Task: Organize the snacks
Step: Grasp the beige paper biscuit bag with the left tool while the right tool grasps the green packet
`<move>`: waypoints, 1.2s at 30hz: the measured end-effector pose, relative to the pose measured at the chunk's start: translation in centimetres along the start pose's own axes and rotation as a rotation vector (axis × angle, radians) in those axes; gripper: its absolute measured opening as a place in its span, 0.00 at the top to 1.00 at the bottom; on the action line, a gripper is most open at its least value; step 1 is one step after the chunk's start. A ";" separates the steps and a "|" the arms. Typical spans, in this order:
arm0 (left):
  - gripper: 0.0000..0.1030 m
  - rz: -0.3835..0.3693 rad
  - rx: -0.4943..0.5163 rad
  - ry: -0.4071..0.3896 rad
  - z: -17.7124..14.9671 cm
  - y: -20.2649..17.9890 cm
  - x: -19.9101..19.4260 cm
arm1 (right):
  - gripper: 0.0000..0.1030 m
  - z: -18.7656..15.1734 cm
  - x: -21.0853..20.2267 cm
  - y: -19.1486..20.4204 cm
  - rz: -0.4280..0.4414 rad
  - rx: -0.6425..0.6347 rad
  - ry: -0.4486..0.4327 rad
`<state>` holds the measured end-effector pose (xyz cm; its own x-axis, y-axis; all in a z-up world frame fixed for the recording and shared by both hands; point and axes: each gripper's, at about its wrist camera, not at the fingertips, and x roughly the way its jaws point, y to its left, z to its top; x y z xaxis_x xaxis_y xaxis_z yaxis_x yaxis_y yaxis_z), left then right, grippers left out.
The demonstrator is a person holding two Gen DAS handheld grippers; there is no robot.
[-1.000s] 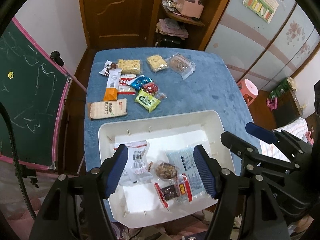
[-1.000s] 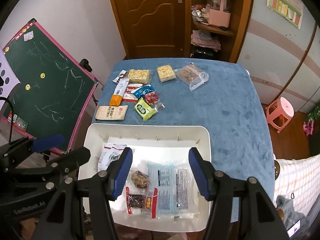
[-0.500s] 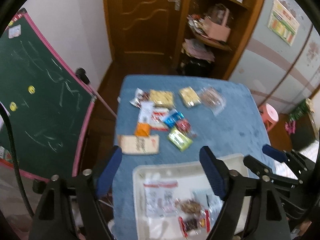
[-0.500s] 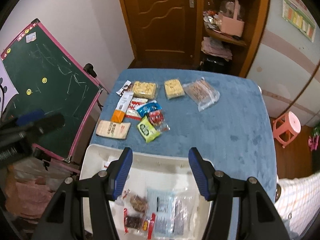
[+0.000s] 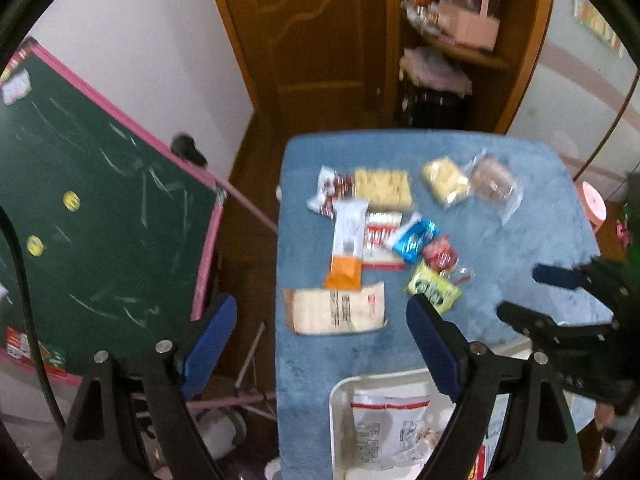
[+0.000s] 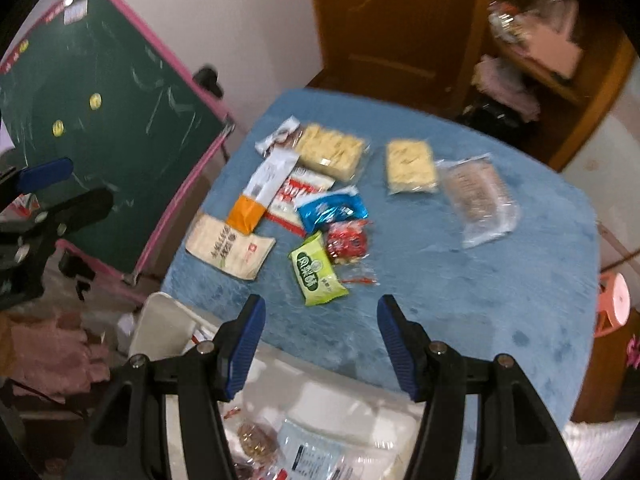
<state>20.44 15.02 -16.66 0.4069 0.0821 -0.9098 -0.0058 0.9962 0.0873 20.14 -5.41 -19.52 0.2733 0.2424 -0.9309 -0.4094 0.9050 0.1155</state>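
I have both tools over the near edge of the blue plush-covered table [image 6: 500, 280], between the white plastic tray [image 5: 340, 400] that already holds several packets and the loose snacks waiting beyond it. My left gripper [image 5: 320, 344] has just been opening and stands wide with nothing in it; my right gripper [image 6: 320, 344] is half open, also bare. Closest lies the green foil packet [image 6: 316, 272], its Chinese lettering too blurred to read, beside a beige paper-look pouch [image 5: 338, 310].
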 end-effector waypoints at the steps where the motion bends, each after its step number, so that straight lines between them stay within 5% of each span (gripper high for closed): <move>1: 0.16 -0.002 -0.008 0.018 -0.3 0.0 0.7 | 0.43 0.3 1.3 -0.1 0.005 -0.012 0.025; 16: 0.16 -0.057 -0.254 0.219 -2.2 3.0 8.9 | 0.43 1.6 12.6 1.6 -0.006 -0.126 0.264; 19: 0.16 -0.056 -0.247 0.247 -2.2 2.9 10.1 | 0.43 1.8 13.6 1.9 -0.037 -0.135 0.288; 22: 0.16 -0.047 -0.245 0.277 -2.3 2.8 11.4 | 0.61 2.0 14.4 1.7 -0.028 -0.125 0.312; 26: 0.16 -0.055 -0.226 0.300 -2.3 3.0 12.3 | 0.62 1.9 13.6 1.1 0.000 -0.097 0.285; 31: 0.16 -0.055 -0.082 0.328 -2.1 2.3 13.8 | 0.62 1.6 11.2 -1.1 0.029 -0.051 0.247; 36: 0.16 -0.150 0.020 0.362 -1.8 1.1 15.8 | 0.62 1.3 9.1 -2.8 0.049 -0.003 0.209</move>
<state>25.24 17.46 -31.67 0.0534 -0.0557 -0.9970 0.0484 0.9974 -0.0532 24.86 -5.28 -27.83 0.0663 0.2083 -0.9758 -0.4205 0.8927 0.1619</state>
